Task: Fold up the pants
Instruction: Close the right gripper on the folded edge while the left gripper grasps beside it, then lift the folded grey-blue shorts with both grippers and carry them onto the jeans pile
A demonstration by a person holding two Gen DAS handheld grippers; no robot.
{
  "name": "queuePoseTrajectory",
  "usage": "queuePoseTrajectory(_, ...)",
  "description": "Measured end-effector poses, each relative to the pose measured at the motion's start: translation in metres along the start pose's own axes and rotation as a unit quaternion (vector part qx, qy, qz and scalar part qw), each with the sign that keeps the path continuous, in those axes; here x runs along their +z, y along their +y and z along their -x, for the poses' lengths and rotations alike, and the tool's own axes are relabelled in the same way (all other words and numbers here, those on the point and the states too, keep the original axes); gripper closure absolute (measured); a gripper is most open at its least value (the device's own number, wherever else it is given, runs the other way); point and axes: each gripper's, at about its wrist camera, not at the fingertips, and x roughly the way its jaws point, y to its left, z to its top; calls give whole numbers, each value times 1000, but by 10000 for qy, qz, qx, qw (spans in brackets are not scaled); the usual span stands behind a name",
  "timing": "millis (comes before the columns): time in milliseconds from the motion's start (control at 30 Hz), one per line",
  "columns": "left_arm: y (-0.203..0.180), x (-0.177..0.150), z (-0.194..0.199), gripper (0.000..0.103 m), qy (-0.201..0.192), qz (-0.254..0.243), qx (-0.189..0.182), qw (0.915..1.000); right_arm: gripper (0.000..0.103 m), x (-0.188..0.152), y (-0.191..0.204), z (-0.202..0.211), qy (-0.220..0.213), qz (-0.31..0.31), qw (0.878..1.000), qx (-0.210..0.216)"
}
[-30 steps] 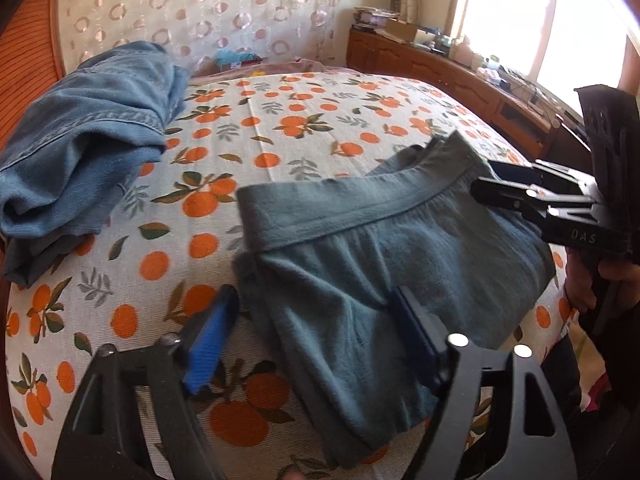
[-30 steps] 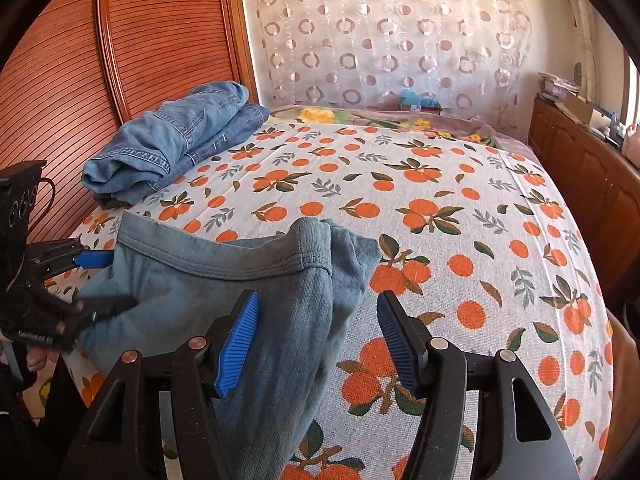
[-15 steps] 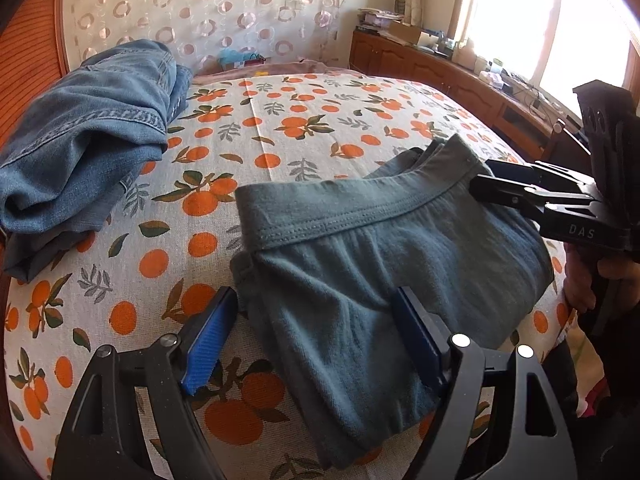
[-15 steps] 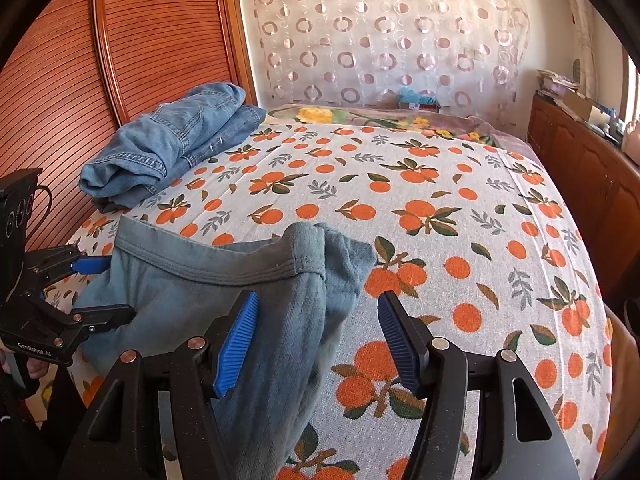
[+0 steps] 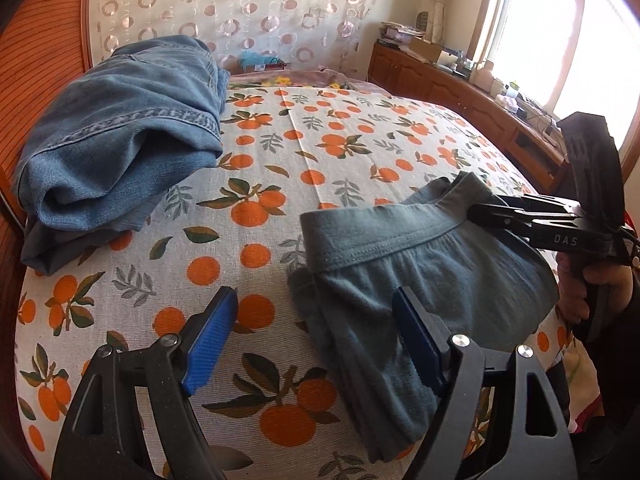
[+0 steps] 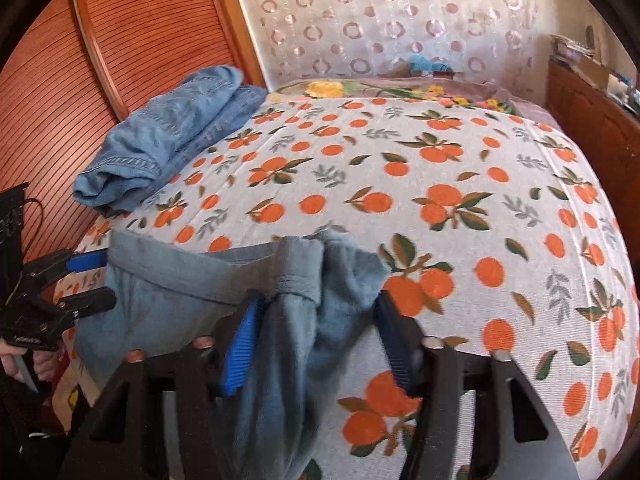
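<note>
My right gripper [image 6: 316,332] has slid onto the grey-blue pants [image 5: 420,280] beside the folded jeans [image 5: 120,140], its jaws closing around the waistband, while my left gripper [image 5: 312,336] gapes wide, empty.

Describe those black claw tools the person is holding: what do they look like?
Both are black plastic tongs with two fingers. The left gripper has ribbed blue pads and silver screws. The right gripper matches; seen side-on from the left camera, its body carries white lettering. A dark cable loops near the left tool.
</note>
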Motion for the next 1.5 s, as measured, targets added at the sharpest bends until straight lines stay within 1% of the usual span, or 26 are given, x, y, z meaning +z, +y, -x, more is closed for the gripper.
queuePoseTrajectory(33,0,-1,-1,23,11,9,-8,10000,66,0,0,0,27,19,9999,99)
queuePoseTrajectory(100,1,-1,-3,23,40,20,-20,10000,83,0,3,-1,61,107,9996,241)
queuePoseTrajectory(200,1,0,-8,23,89,35,-72,9999,88,-1,2,2,17,170,9995,266)
queuePoseTrajectory(267,0,2,-10,23,106,23,-103,9999,88,-2,1,11,-109,152,9995,264)
queuePoseTrajectory(367,-1,6,-8,23,69,-17,-153,9999,89,-9,-7,35,-351,22,9991,250)
queuePoseTrajectory(433,-3,10,-7,23,35,-33,-202,9998,88,-17,-9,45,-382,22,9992,122)
queuePoseTrajectory(500,-5,16,-8,23,14,-47,-287,9996,88,-24,-12,46,-315,27,9995,-13)
queuePoseTrajectory(600,-10,25,-14,29,37,-76,-425,9991,88,-33,-17,39,-168,2,9998,-119)
queuePoseTrajectory(700,-14,32,-23,39,134,-115,-573,9982,88,-34,-17,37,-194,-79,9997,-101)
queuePoseTrajectory(767,-15,34,-30,48,231,-100,-662,9975,87,-34,-16,37,-215,-104,9996,-135)
queuePoseTrajectory(800,-15,34,-33,49,284,-82,-681,9972,84,-34,-15,37,-220,-100,9996,-149)
queuePoseTrajectory(867,-17,33,-36,55,332,-102,-713,9968,79,-33,-13,35,-229,-61,9994,-250)
queuePoseTrajectory(900,-18,32,-36,56,310,-140,-693,9970,77,-33,-13,35,-238,-37,9993,-275)
queuePoseTrajectory(933,-20,31,-36,58,296,-173,-678,9971,76,-33,-13,35,-240,-21,9993,-302)
queuePoseTrajectory(1000,-21,31,-37,61,289,-189,-695,9970,68,-32,-15,33,-240,-46,9991,-358)
queuePoseTrajectory(1100,-24,31,-38,64,292,-213,-703,9969,60,-29,-18,28,-207,-115,9990,-367)
queuePoseTrajectory(1300,-22,30,-38,70,269,-154,-808,9962,56,-26,-21,21,-158,-234,9992,-270)
queuePoseTrajectory(1433,-21,28,-38,83,266,-120,-936,9952,56,-25,-19,17,-156,-183,9994,-261)
queuePoseTrajectory(1467,-22,27,-38,86,275,-106,-975,9948,64,-24,-17,16,-139,-148,9995,-223)
queuePoseTrajectory(1500,-22,27,-38,88,271,-83,-991,9947,76,-24,-15,14,-106,-111,9998,-107)
